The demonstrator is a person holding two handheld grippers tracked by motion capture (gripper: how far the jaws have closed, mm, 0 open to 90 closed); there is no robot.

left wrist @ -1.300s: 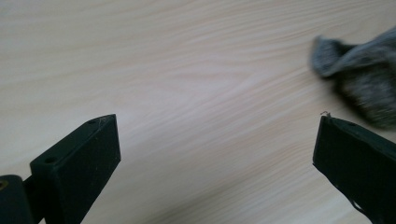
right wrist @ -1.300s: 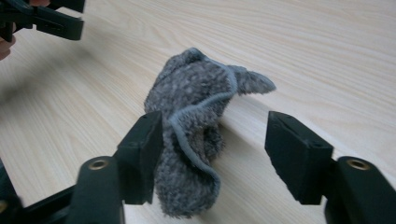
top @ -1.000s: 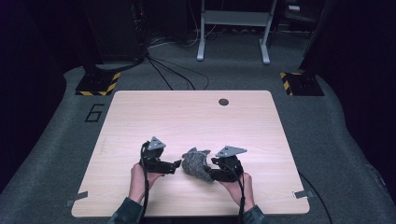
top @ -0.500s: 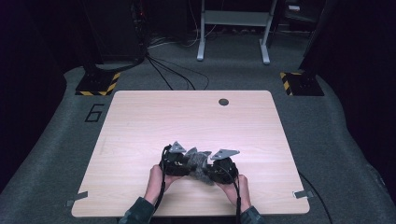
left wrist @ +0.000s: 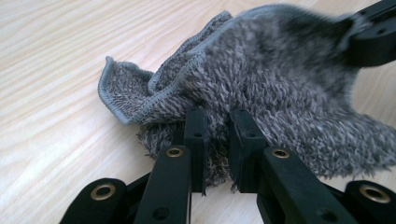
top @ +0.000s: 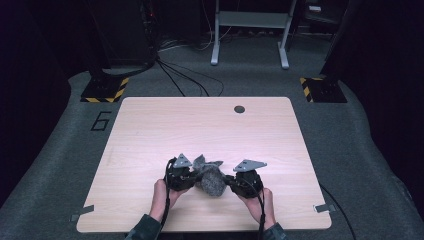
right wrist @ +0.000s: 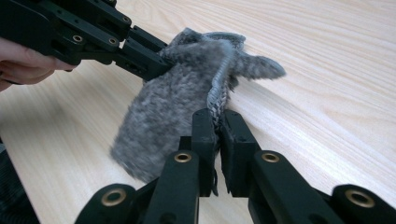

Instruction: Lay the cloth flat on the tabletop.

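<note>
A grey fuzzy cloth with a stitched hem lies bunched near the front middle of the wooden table. My left gripper comes at it from the left; its jaws have just been closing and now pinch a fold of the cloth between the pads. From the right, my right gripper has its jaws closed on the cloth's hemmed edge. In the right gripper view the left gripper holds the cloth's far end. A hand holds each gripper.
A small dark round grommet sits near the table's far edge. Beyond the table are grey carpet with a "6" marking, two yellow-black striped bases, cables and a metal stand.
My left gripper moved right onto the cloth and its jaws closed on it. The right gripper's jaws closed on the cloth's other side. The cloth is bunched between them.
</note>
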